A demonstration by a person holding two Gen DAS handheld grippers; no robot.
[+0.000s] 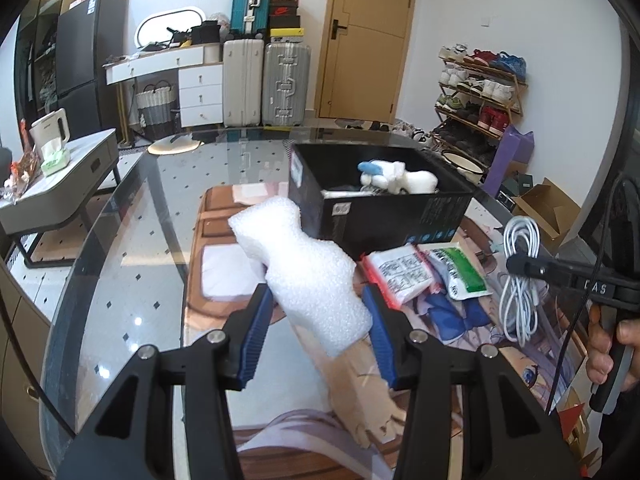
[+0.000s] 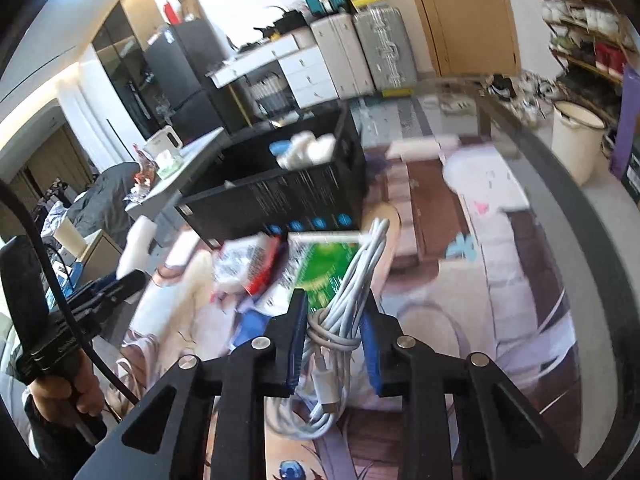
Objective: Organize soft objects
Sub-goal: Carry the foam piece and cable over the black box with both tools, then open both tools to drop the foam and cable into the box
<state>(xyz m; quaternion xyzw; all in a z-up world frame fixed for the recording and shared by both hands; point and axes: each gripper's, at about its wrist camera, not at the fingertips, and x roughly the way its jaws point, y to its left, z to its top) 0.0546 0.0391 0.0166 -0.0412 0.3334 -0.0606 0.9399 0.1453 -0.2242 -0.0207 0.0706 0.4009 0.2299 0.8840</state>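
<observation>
A: White foam piece clamped between the blue pads of the left gripper, lifted, just short of the black box.

B: Right gripper?

A: Fingers closed on the coiled white cable, near the box's front. Red-edged packet and green packet lie before the box. White plush toy inside it.

"AS" on right tool body.
</observation>
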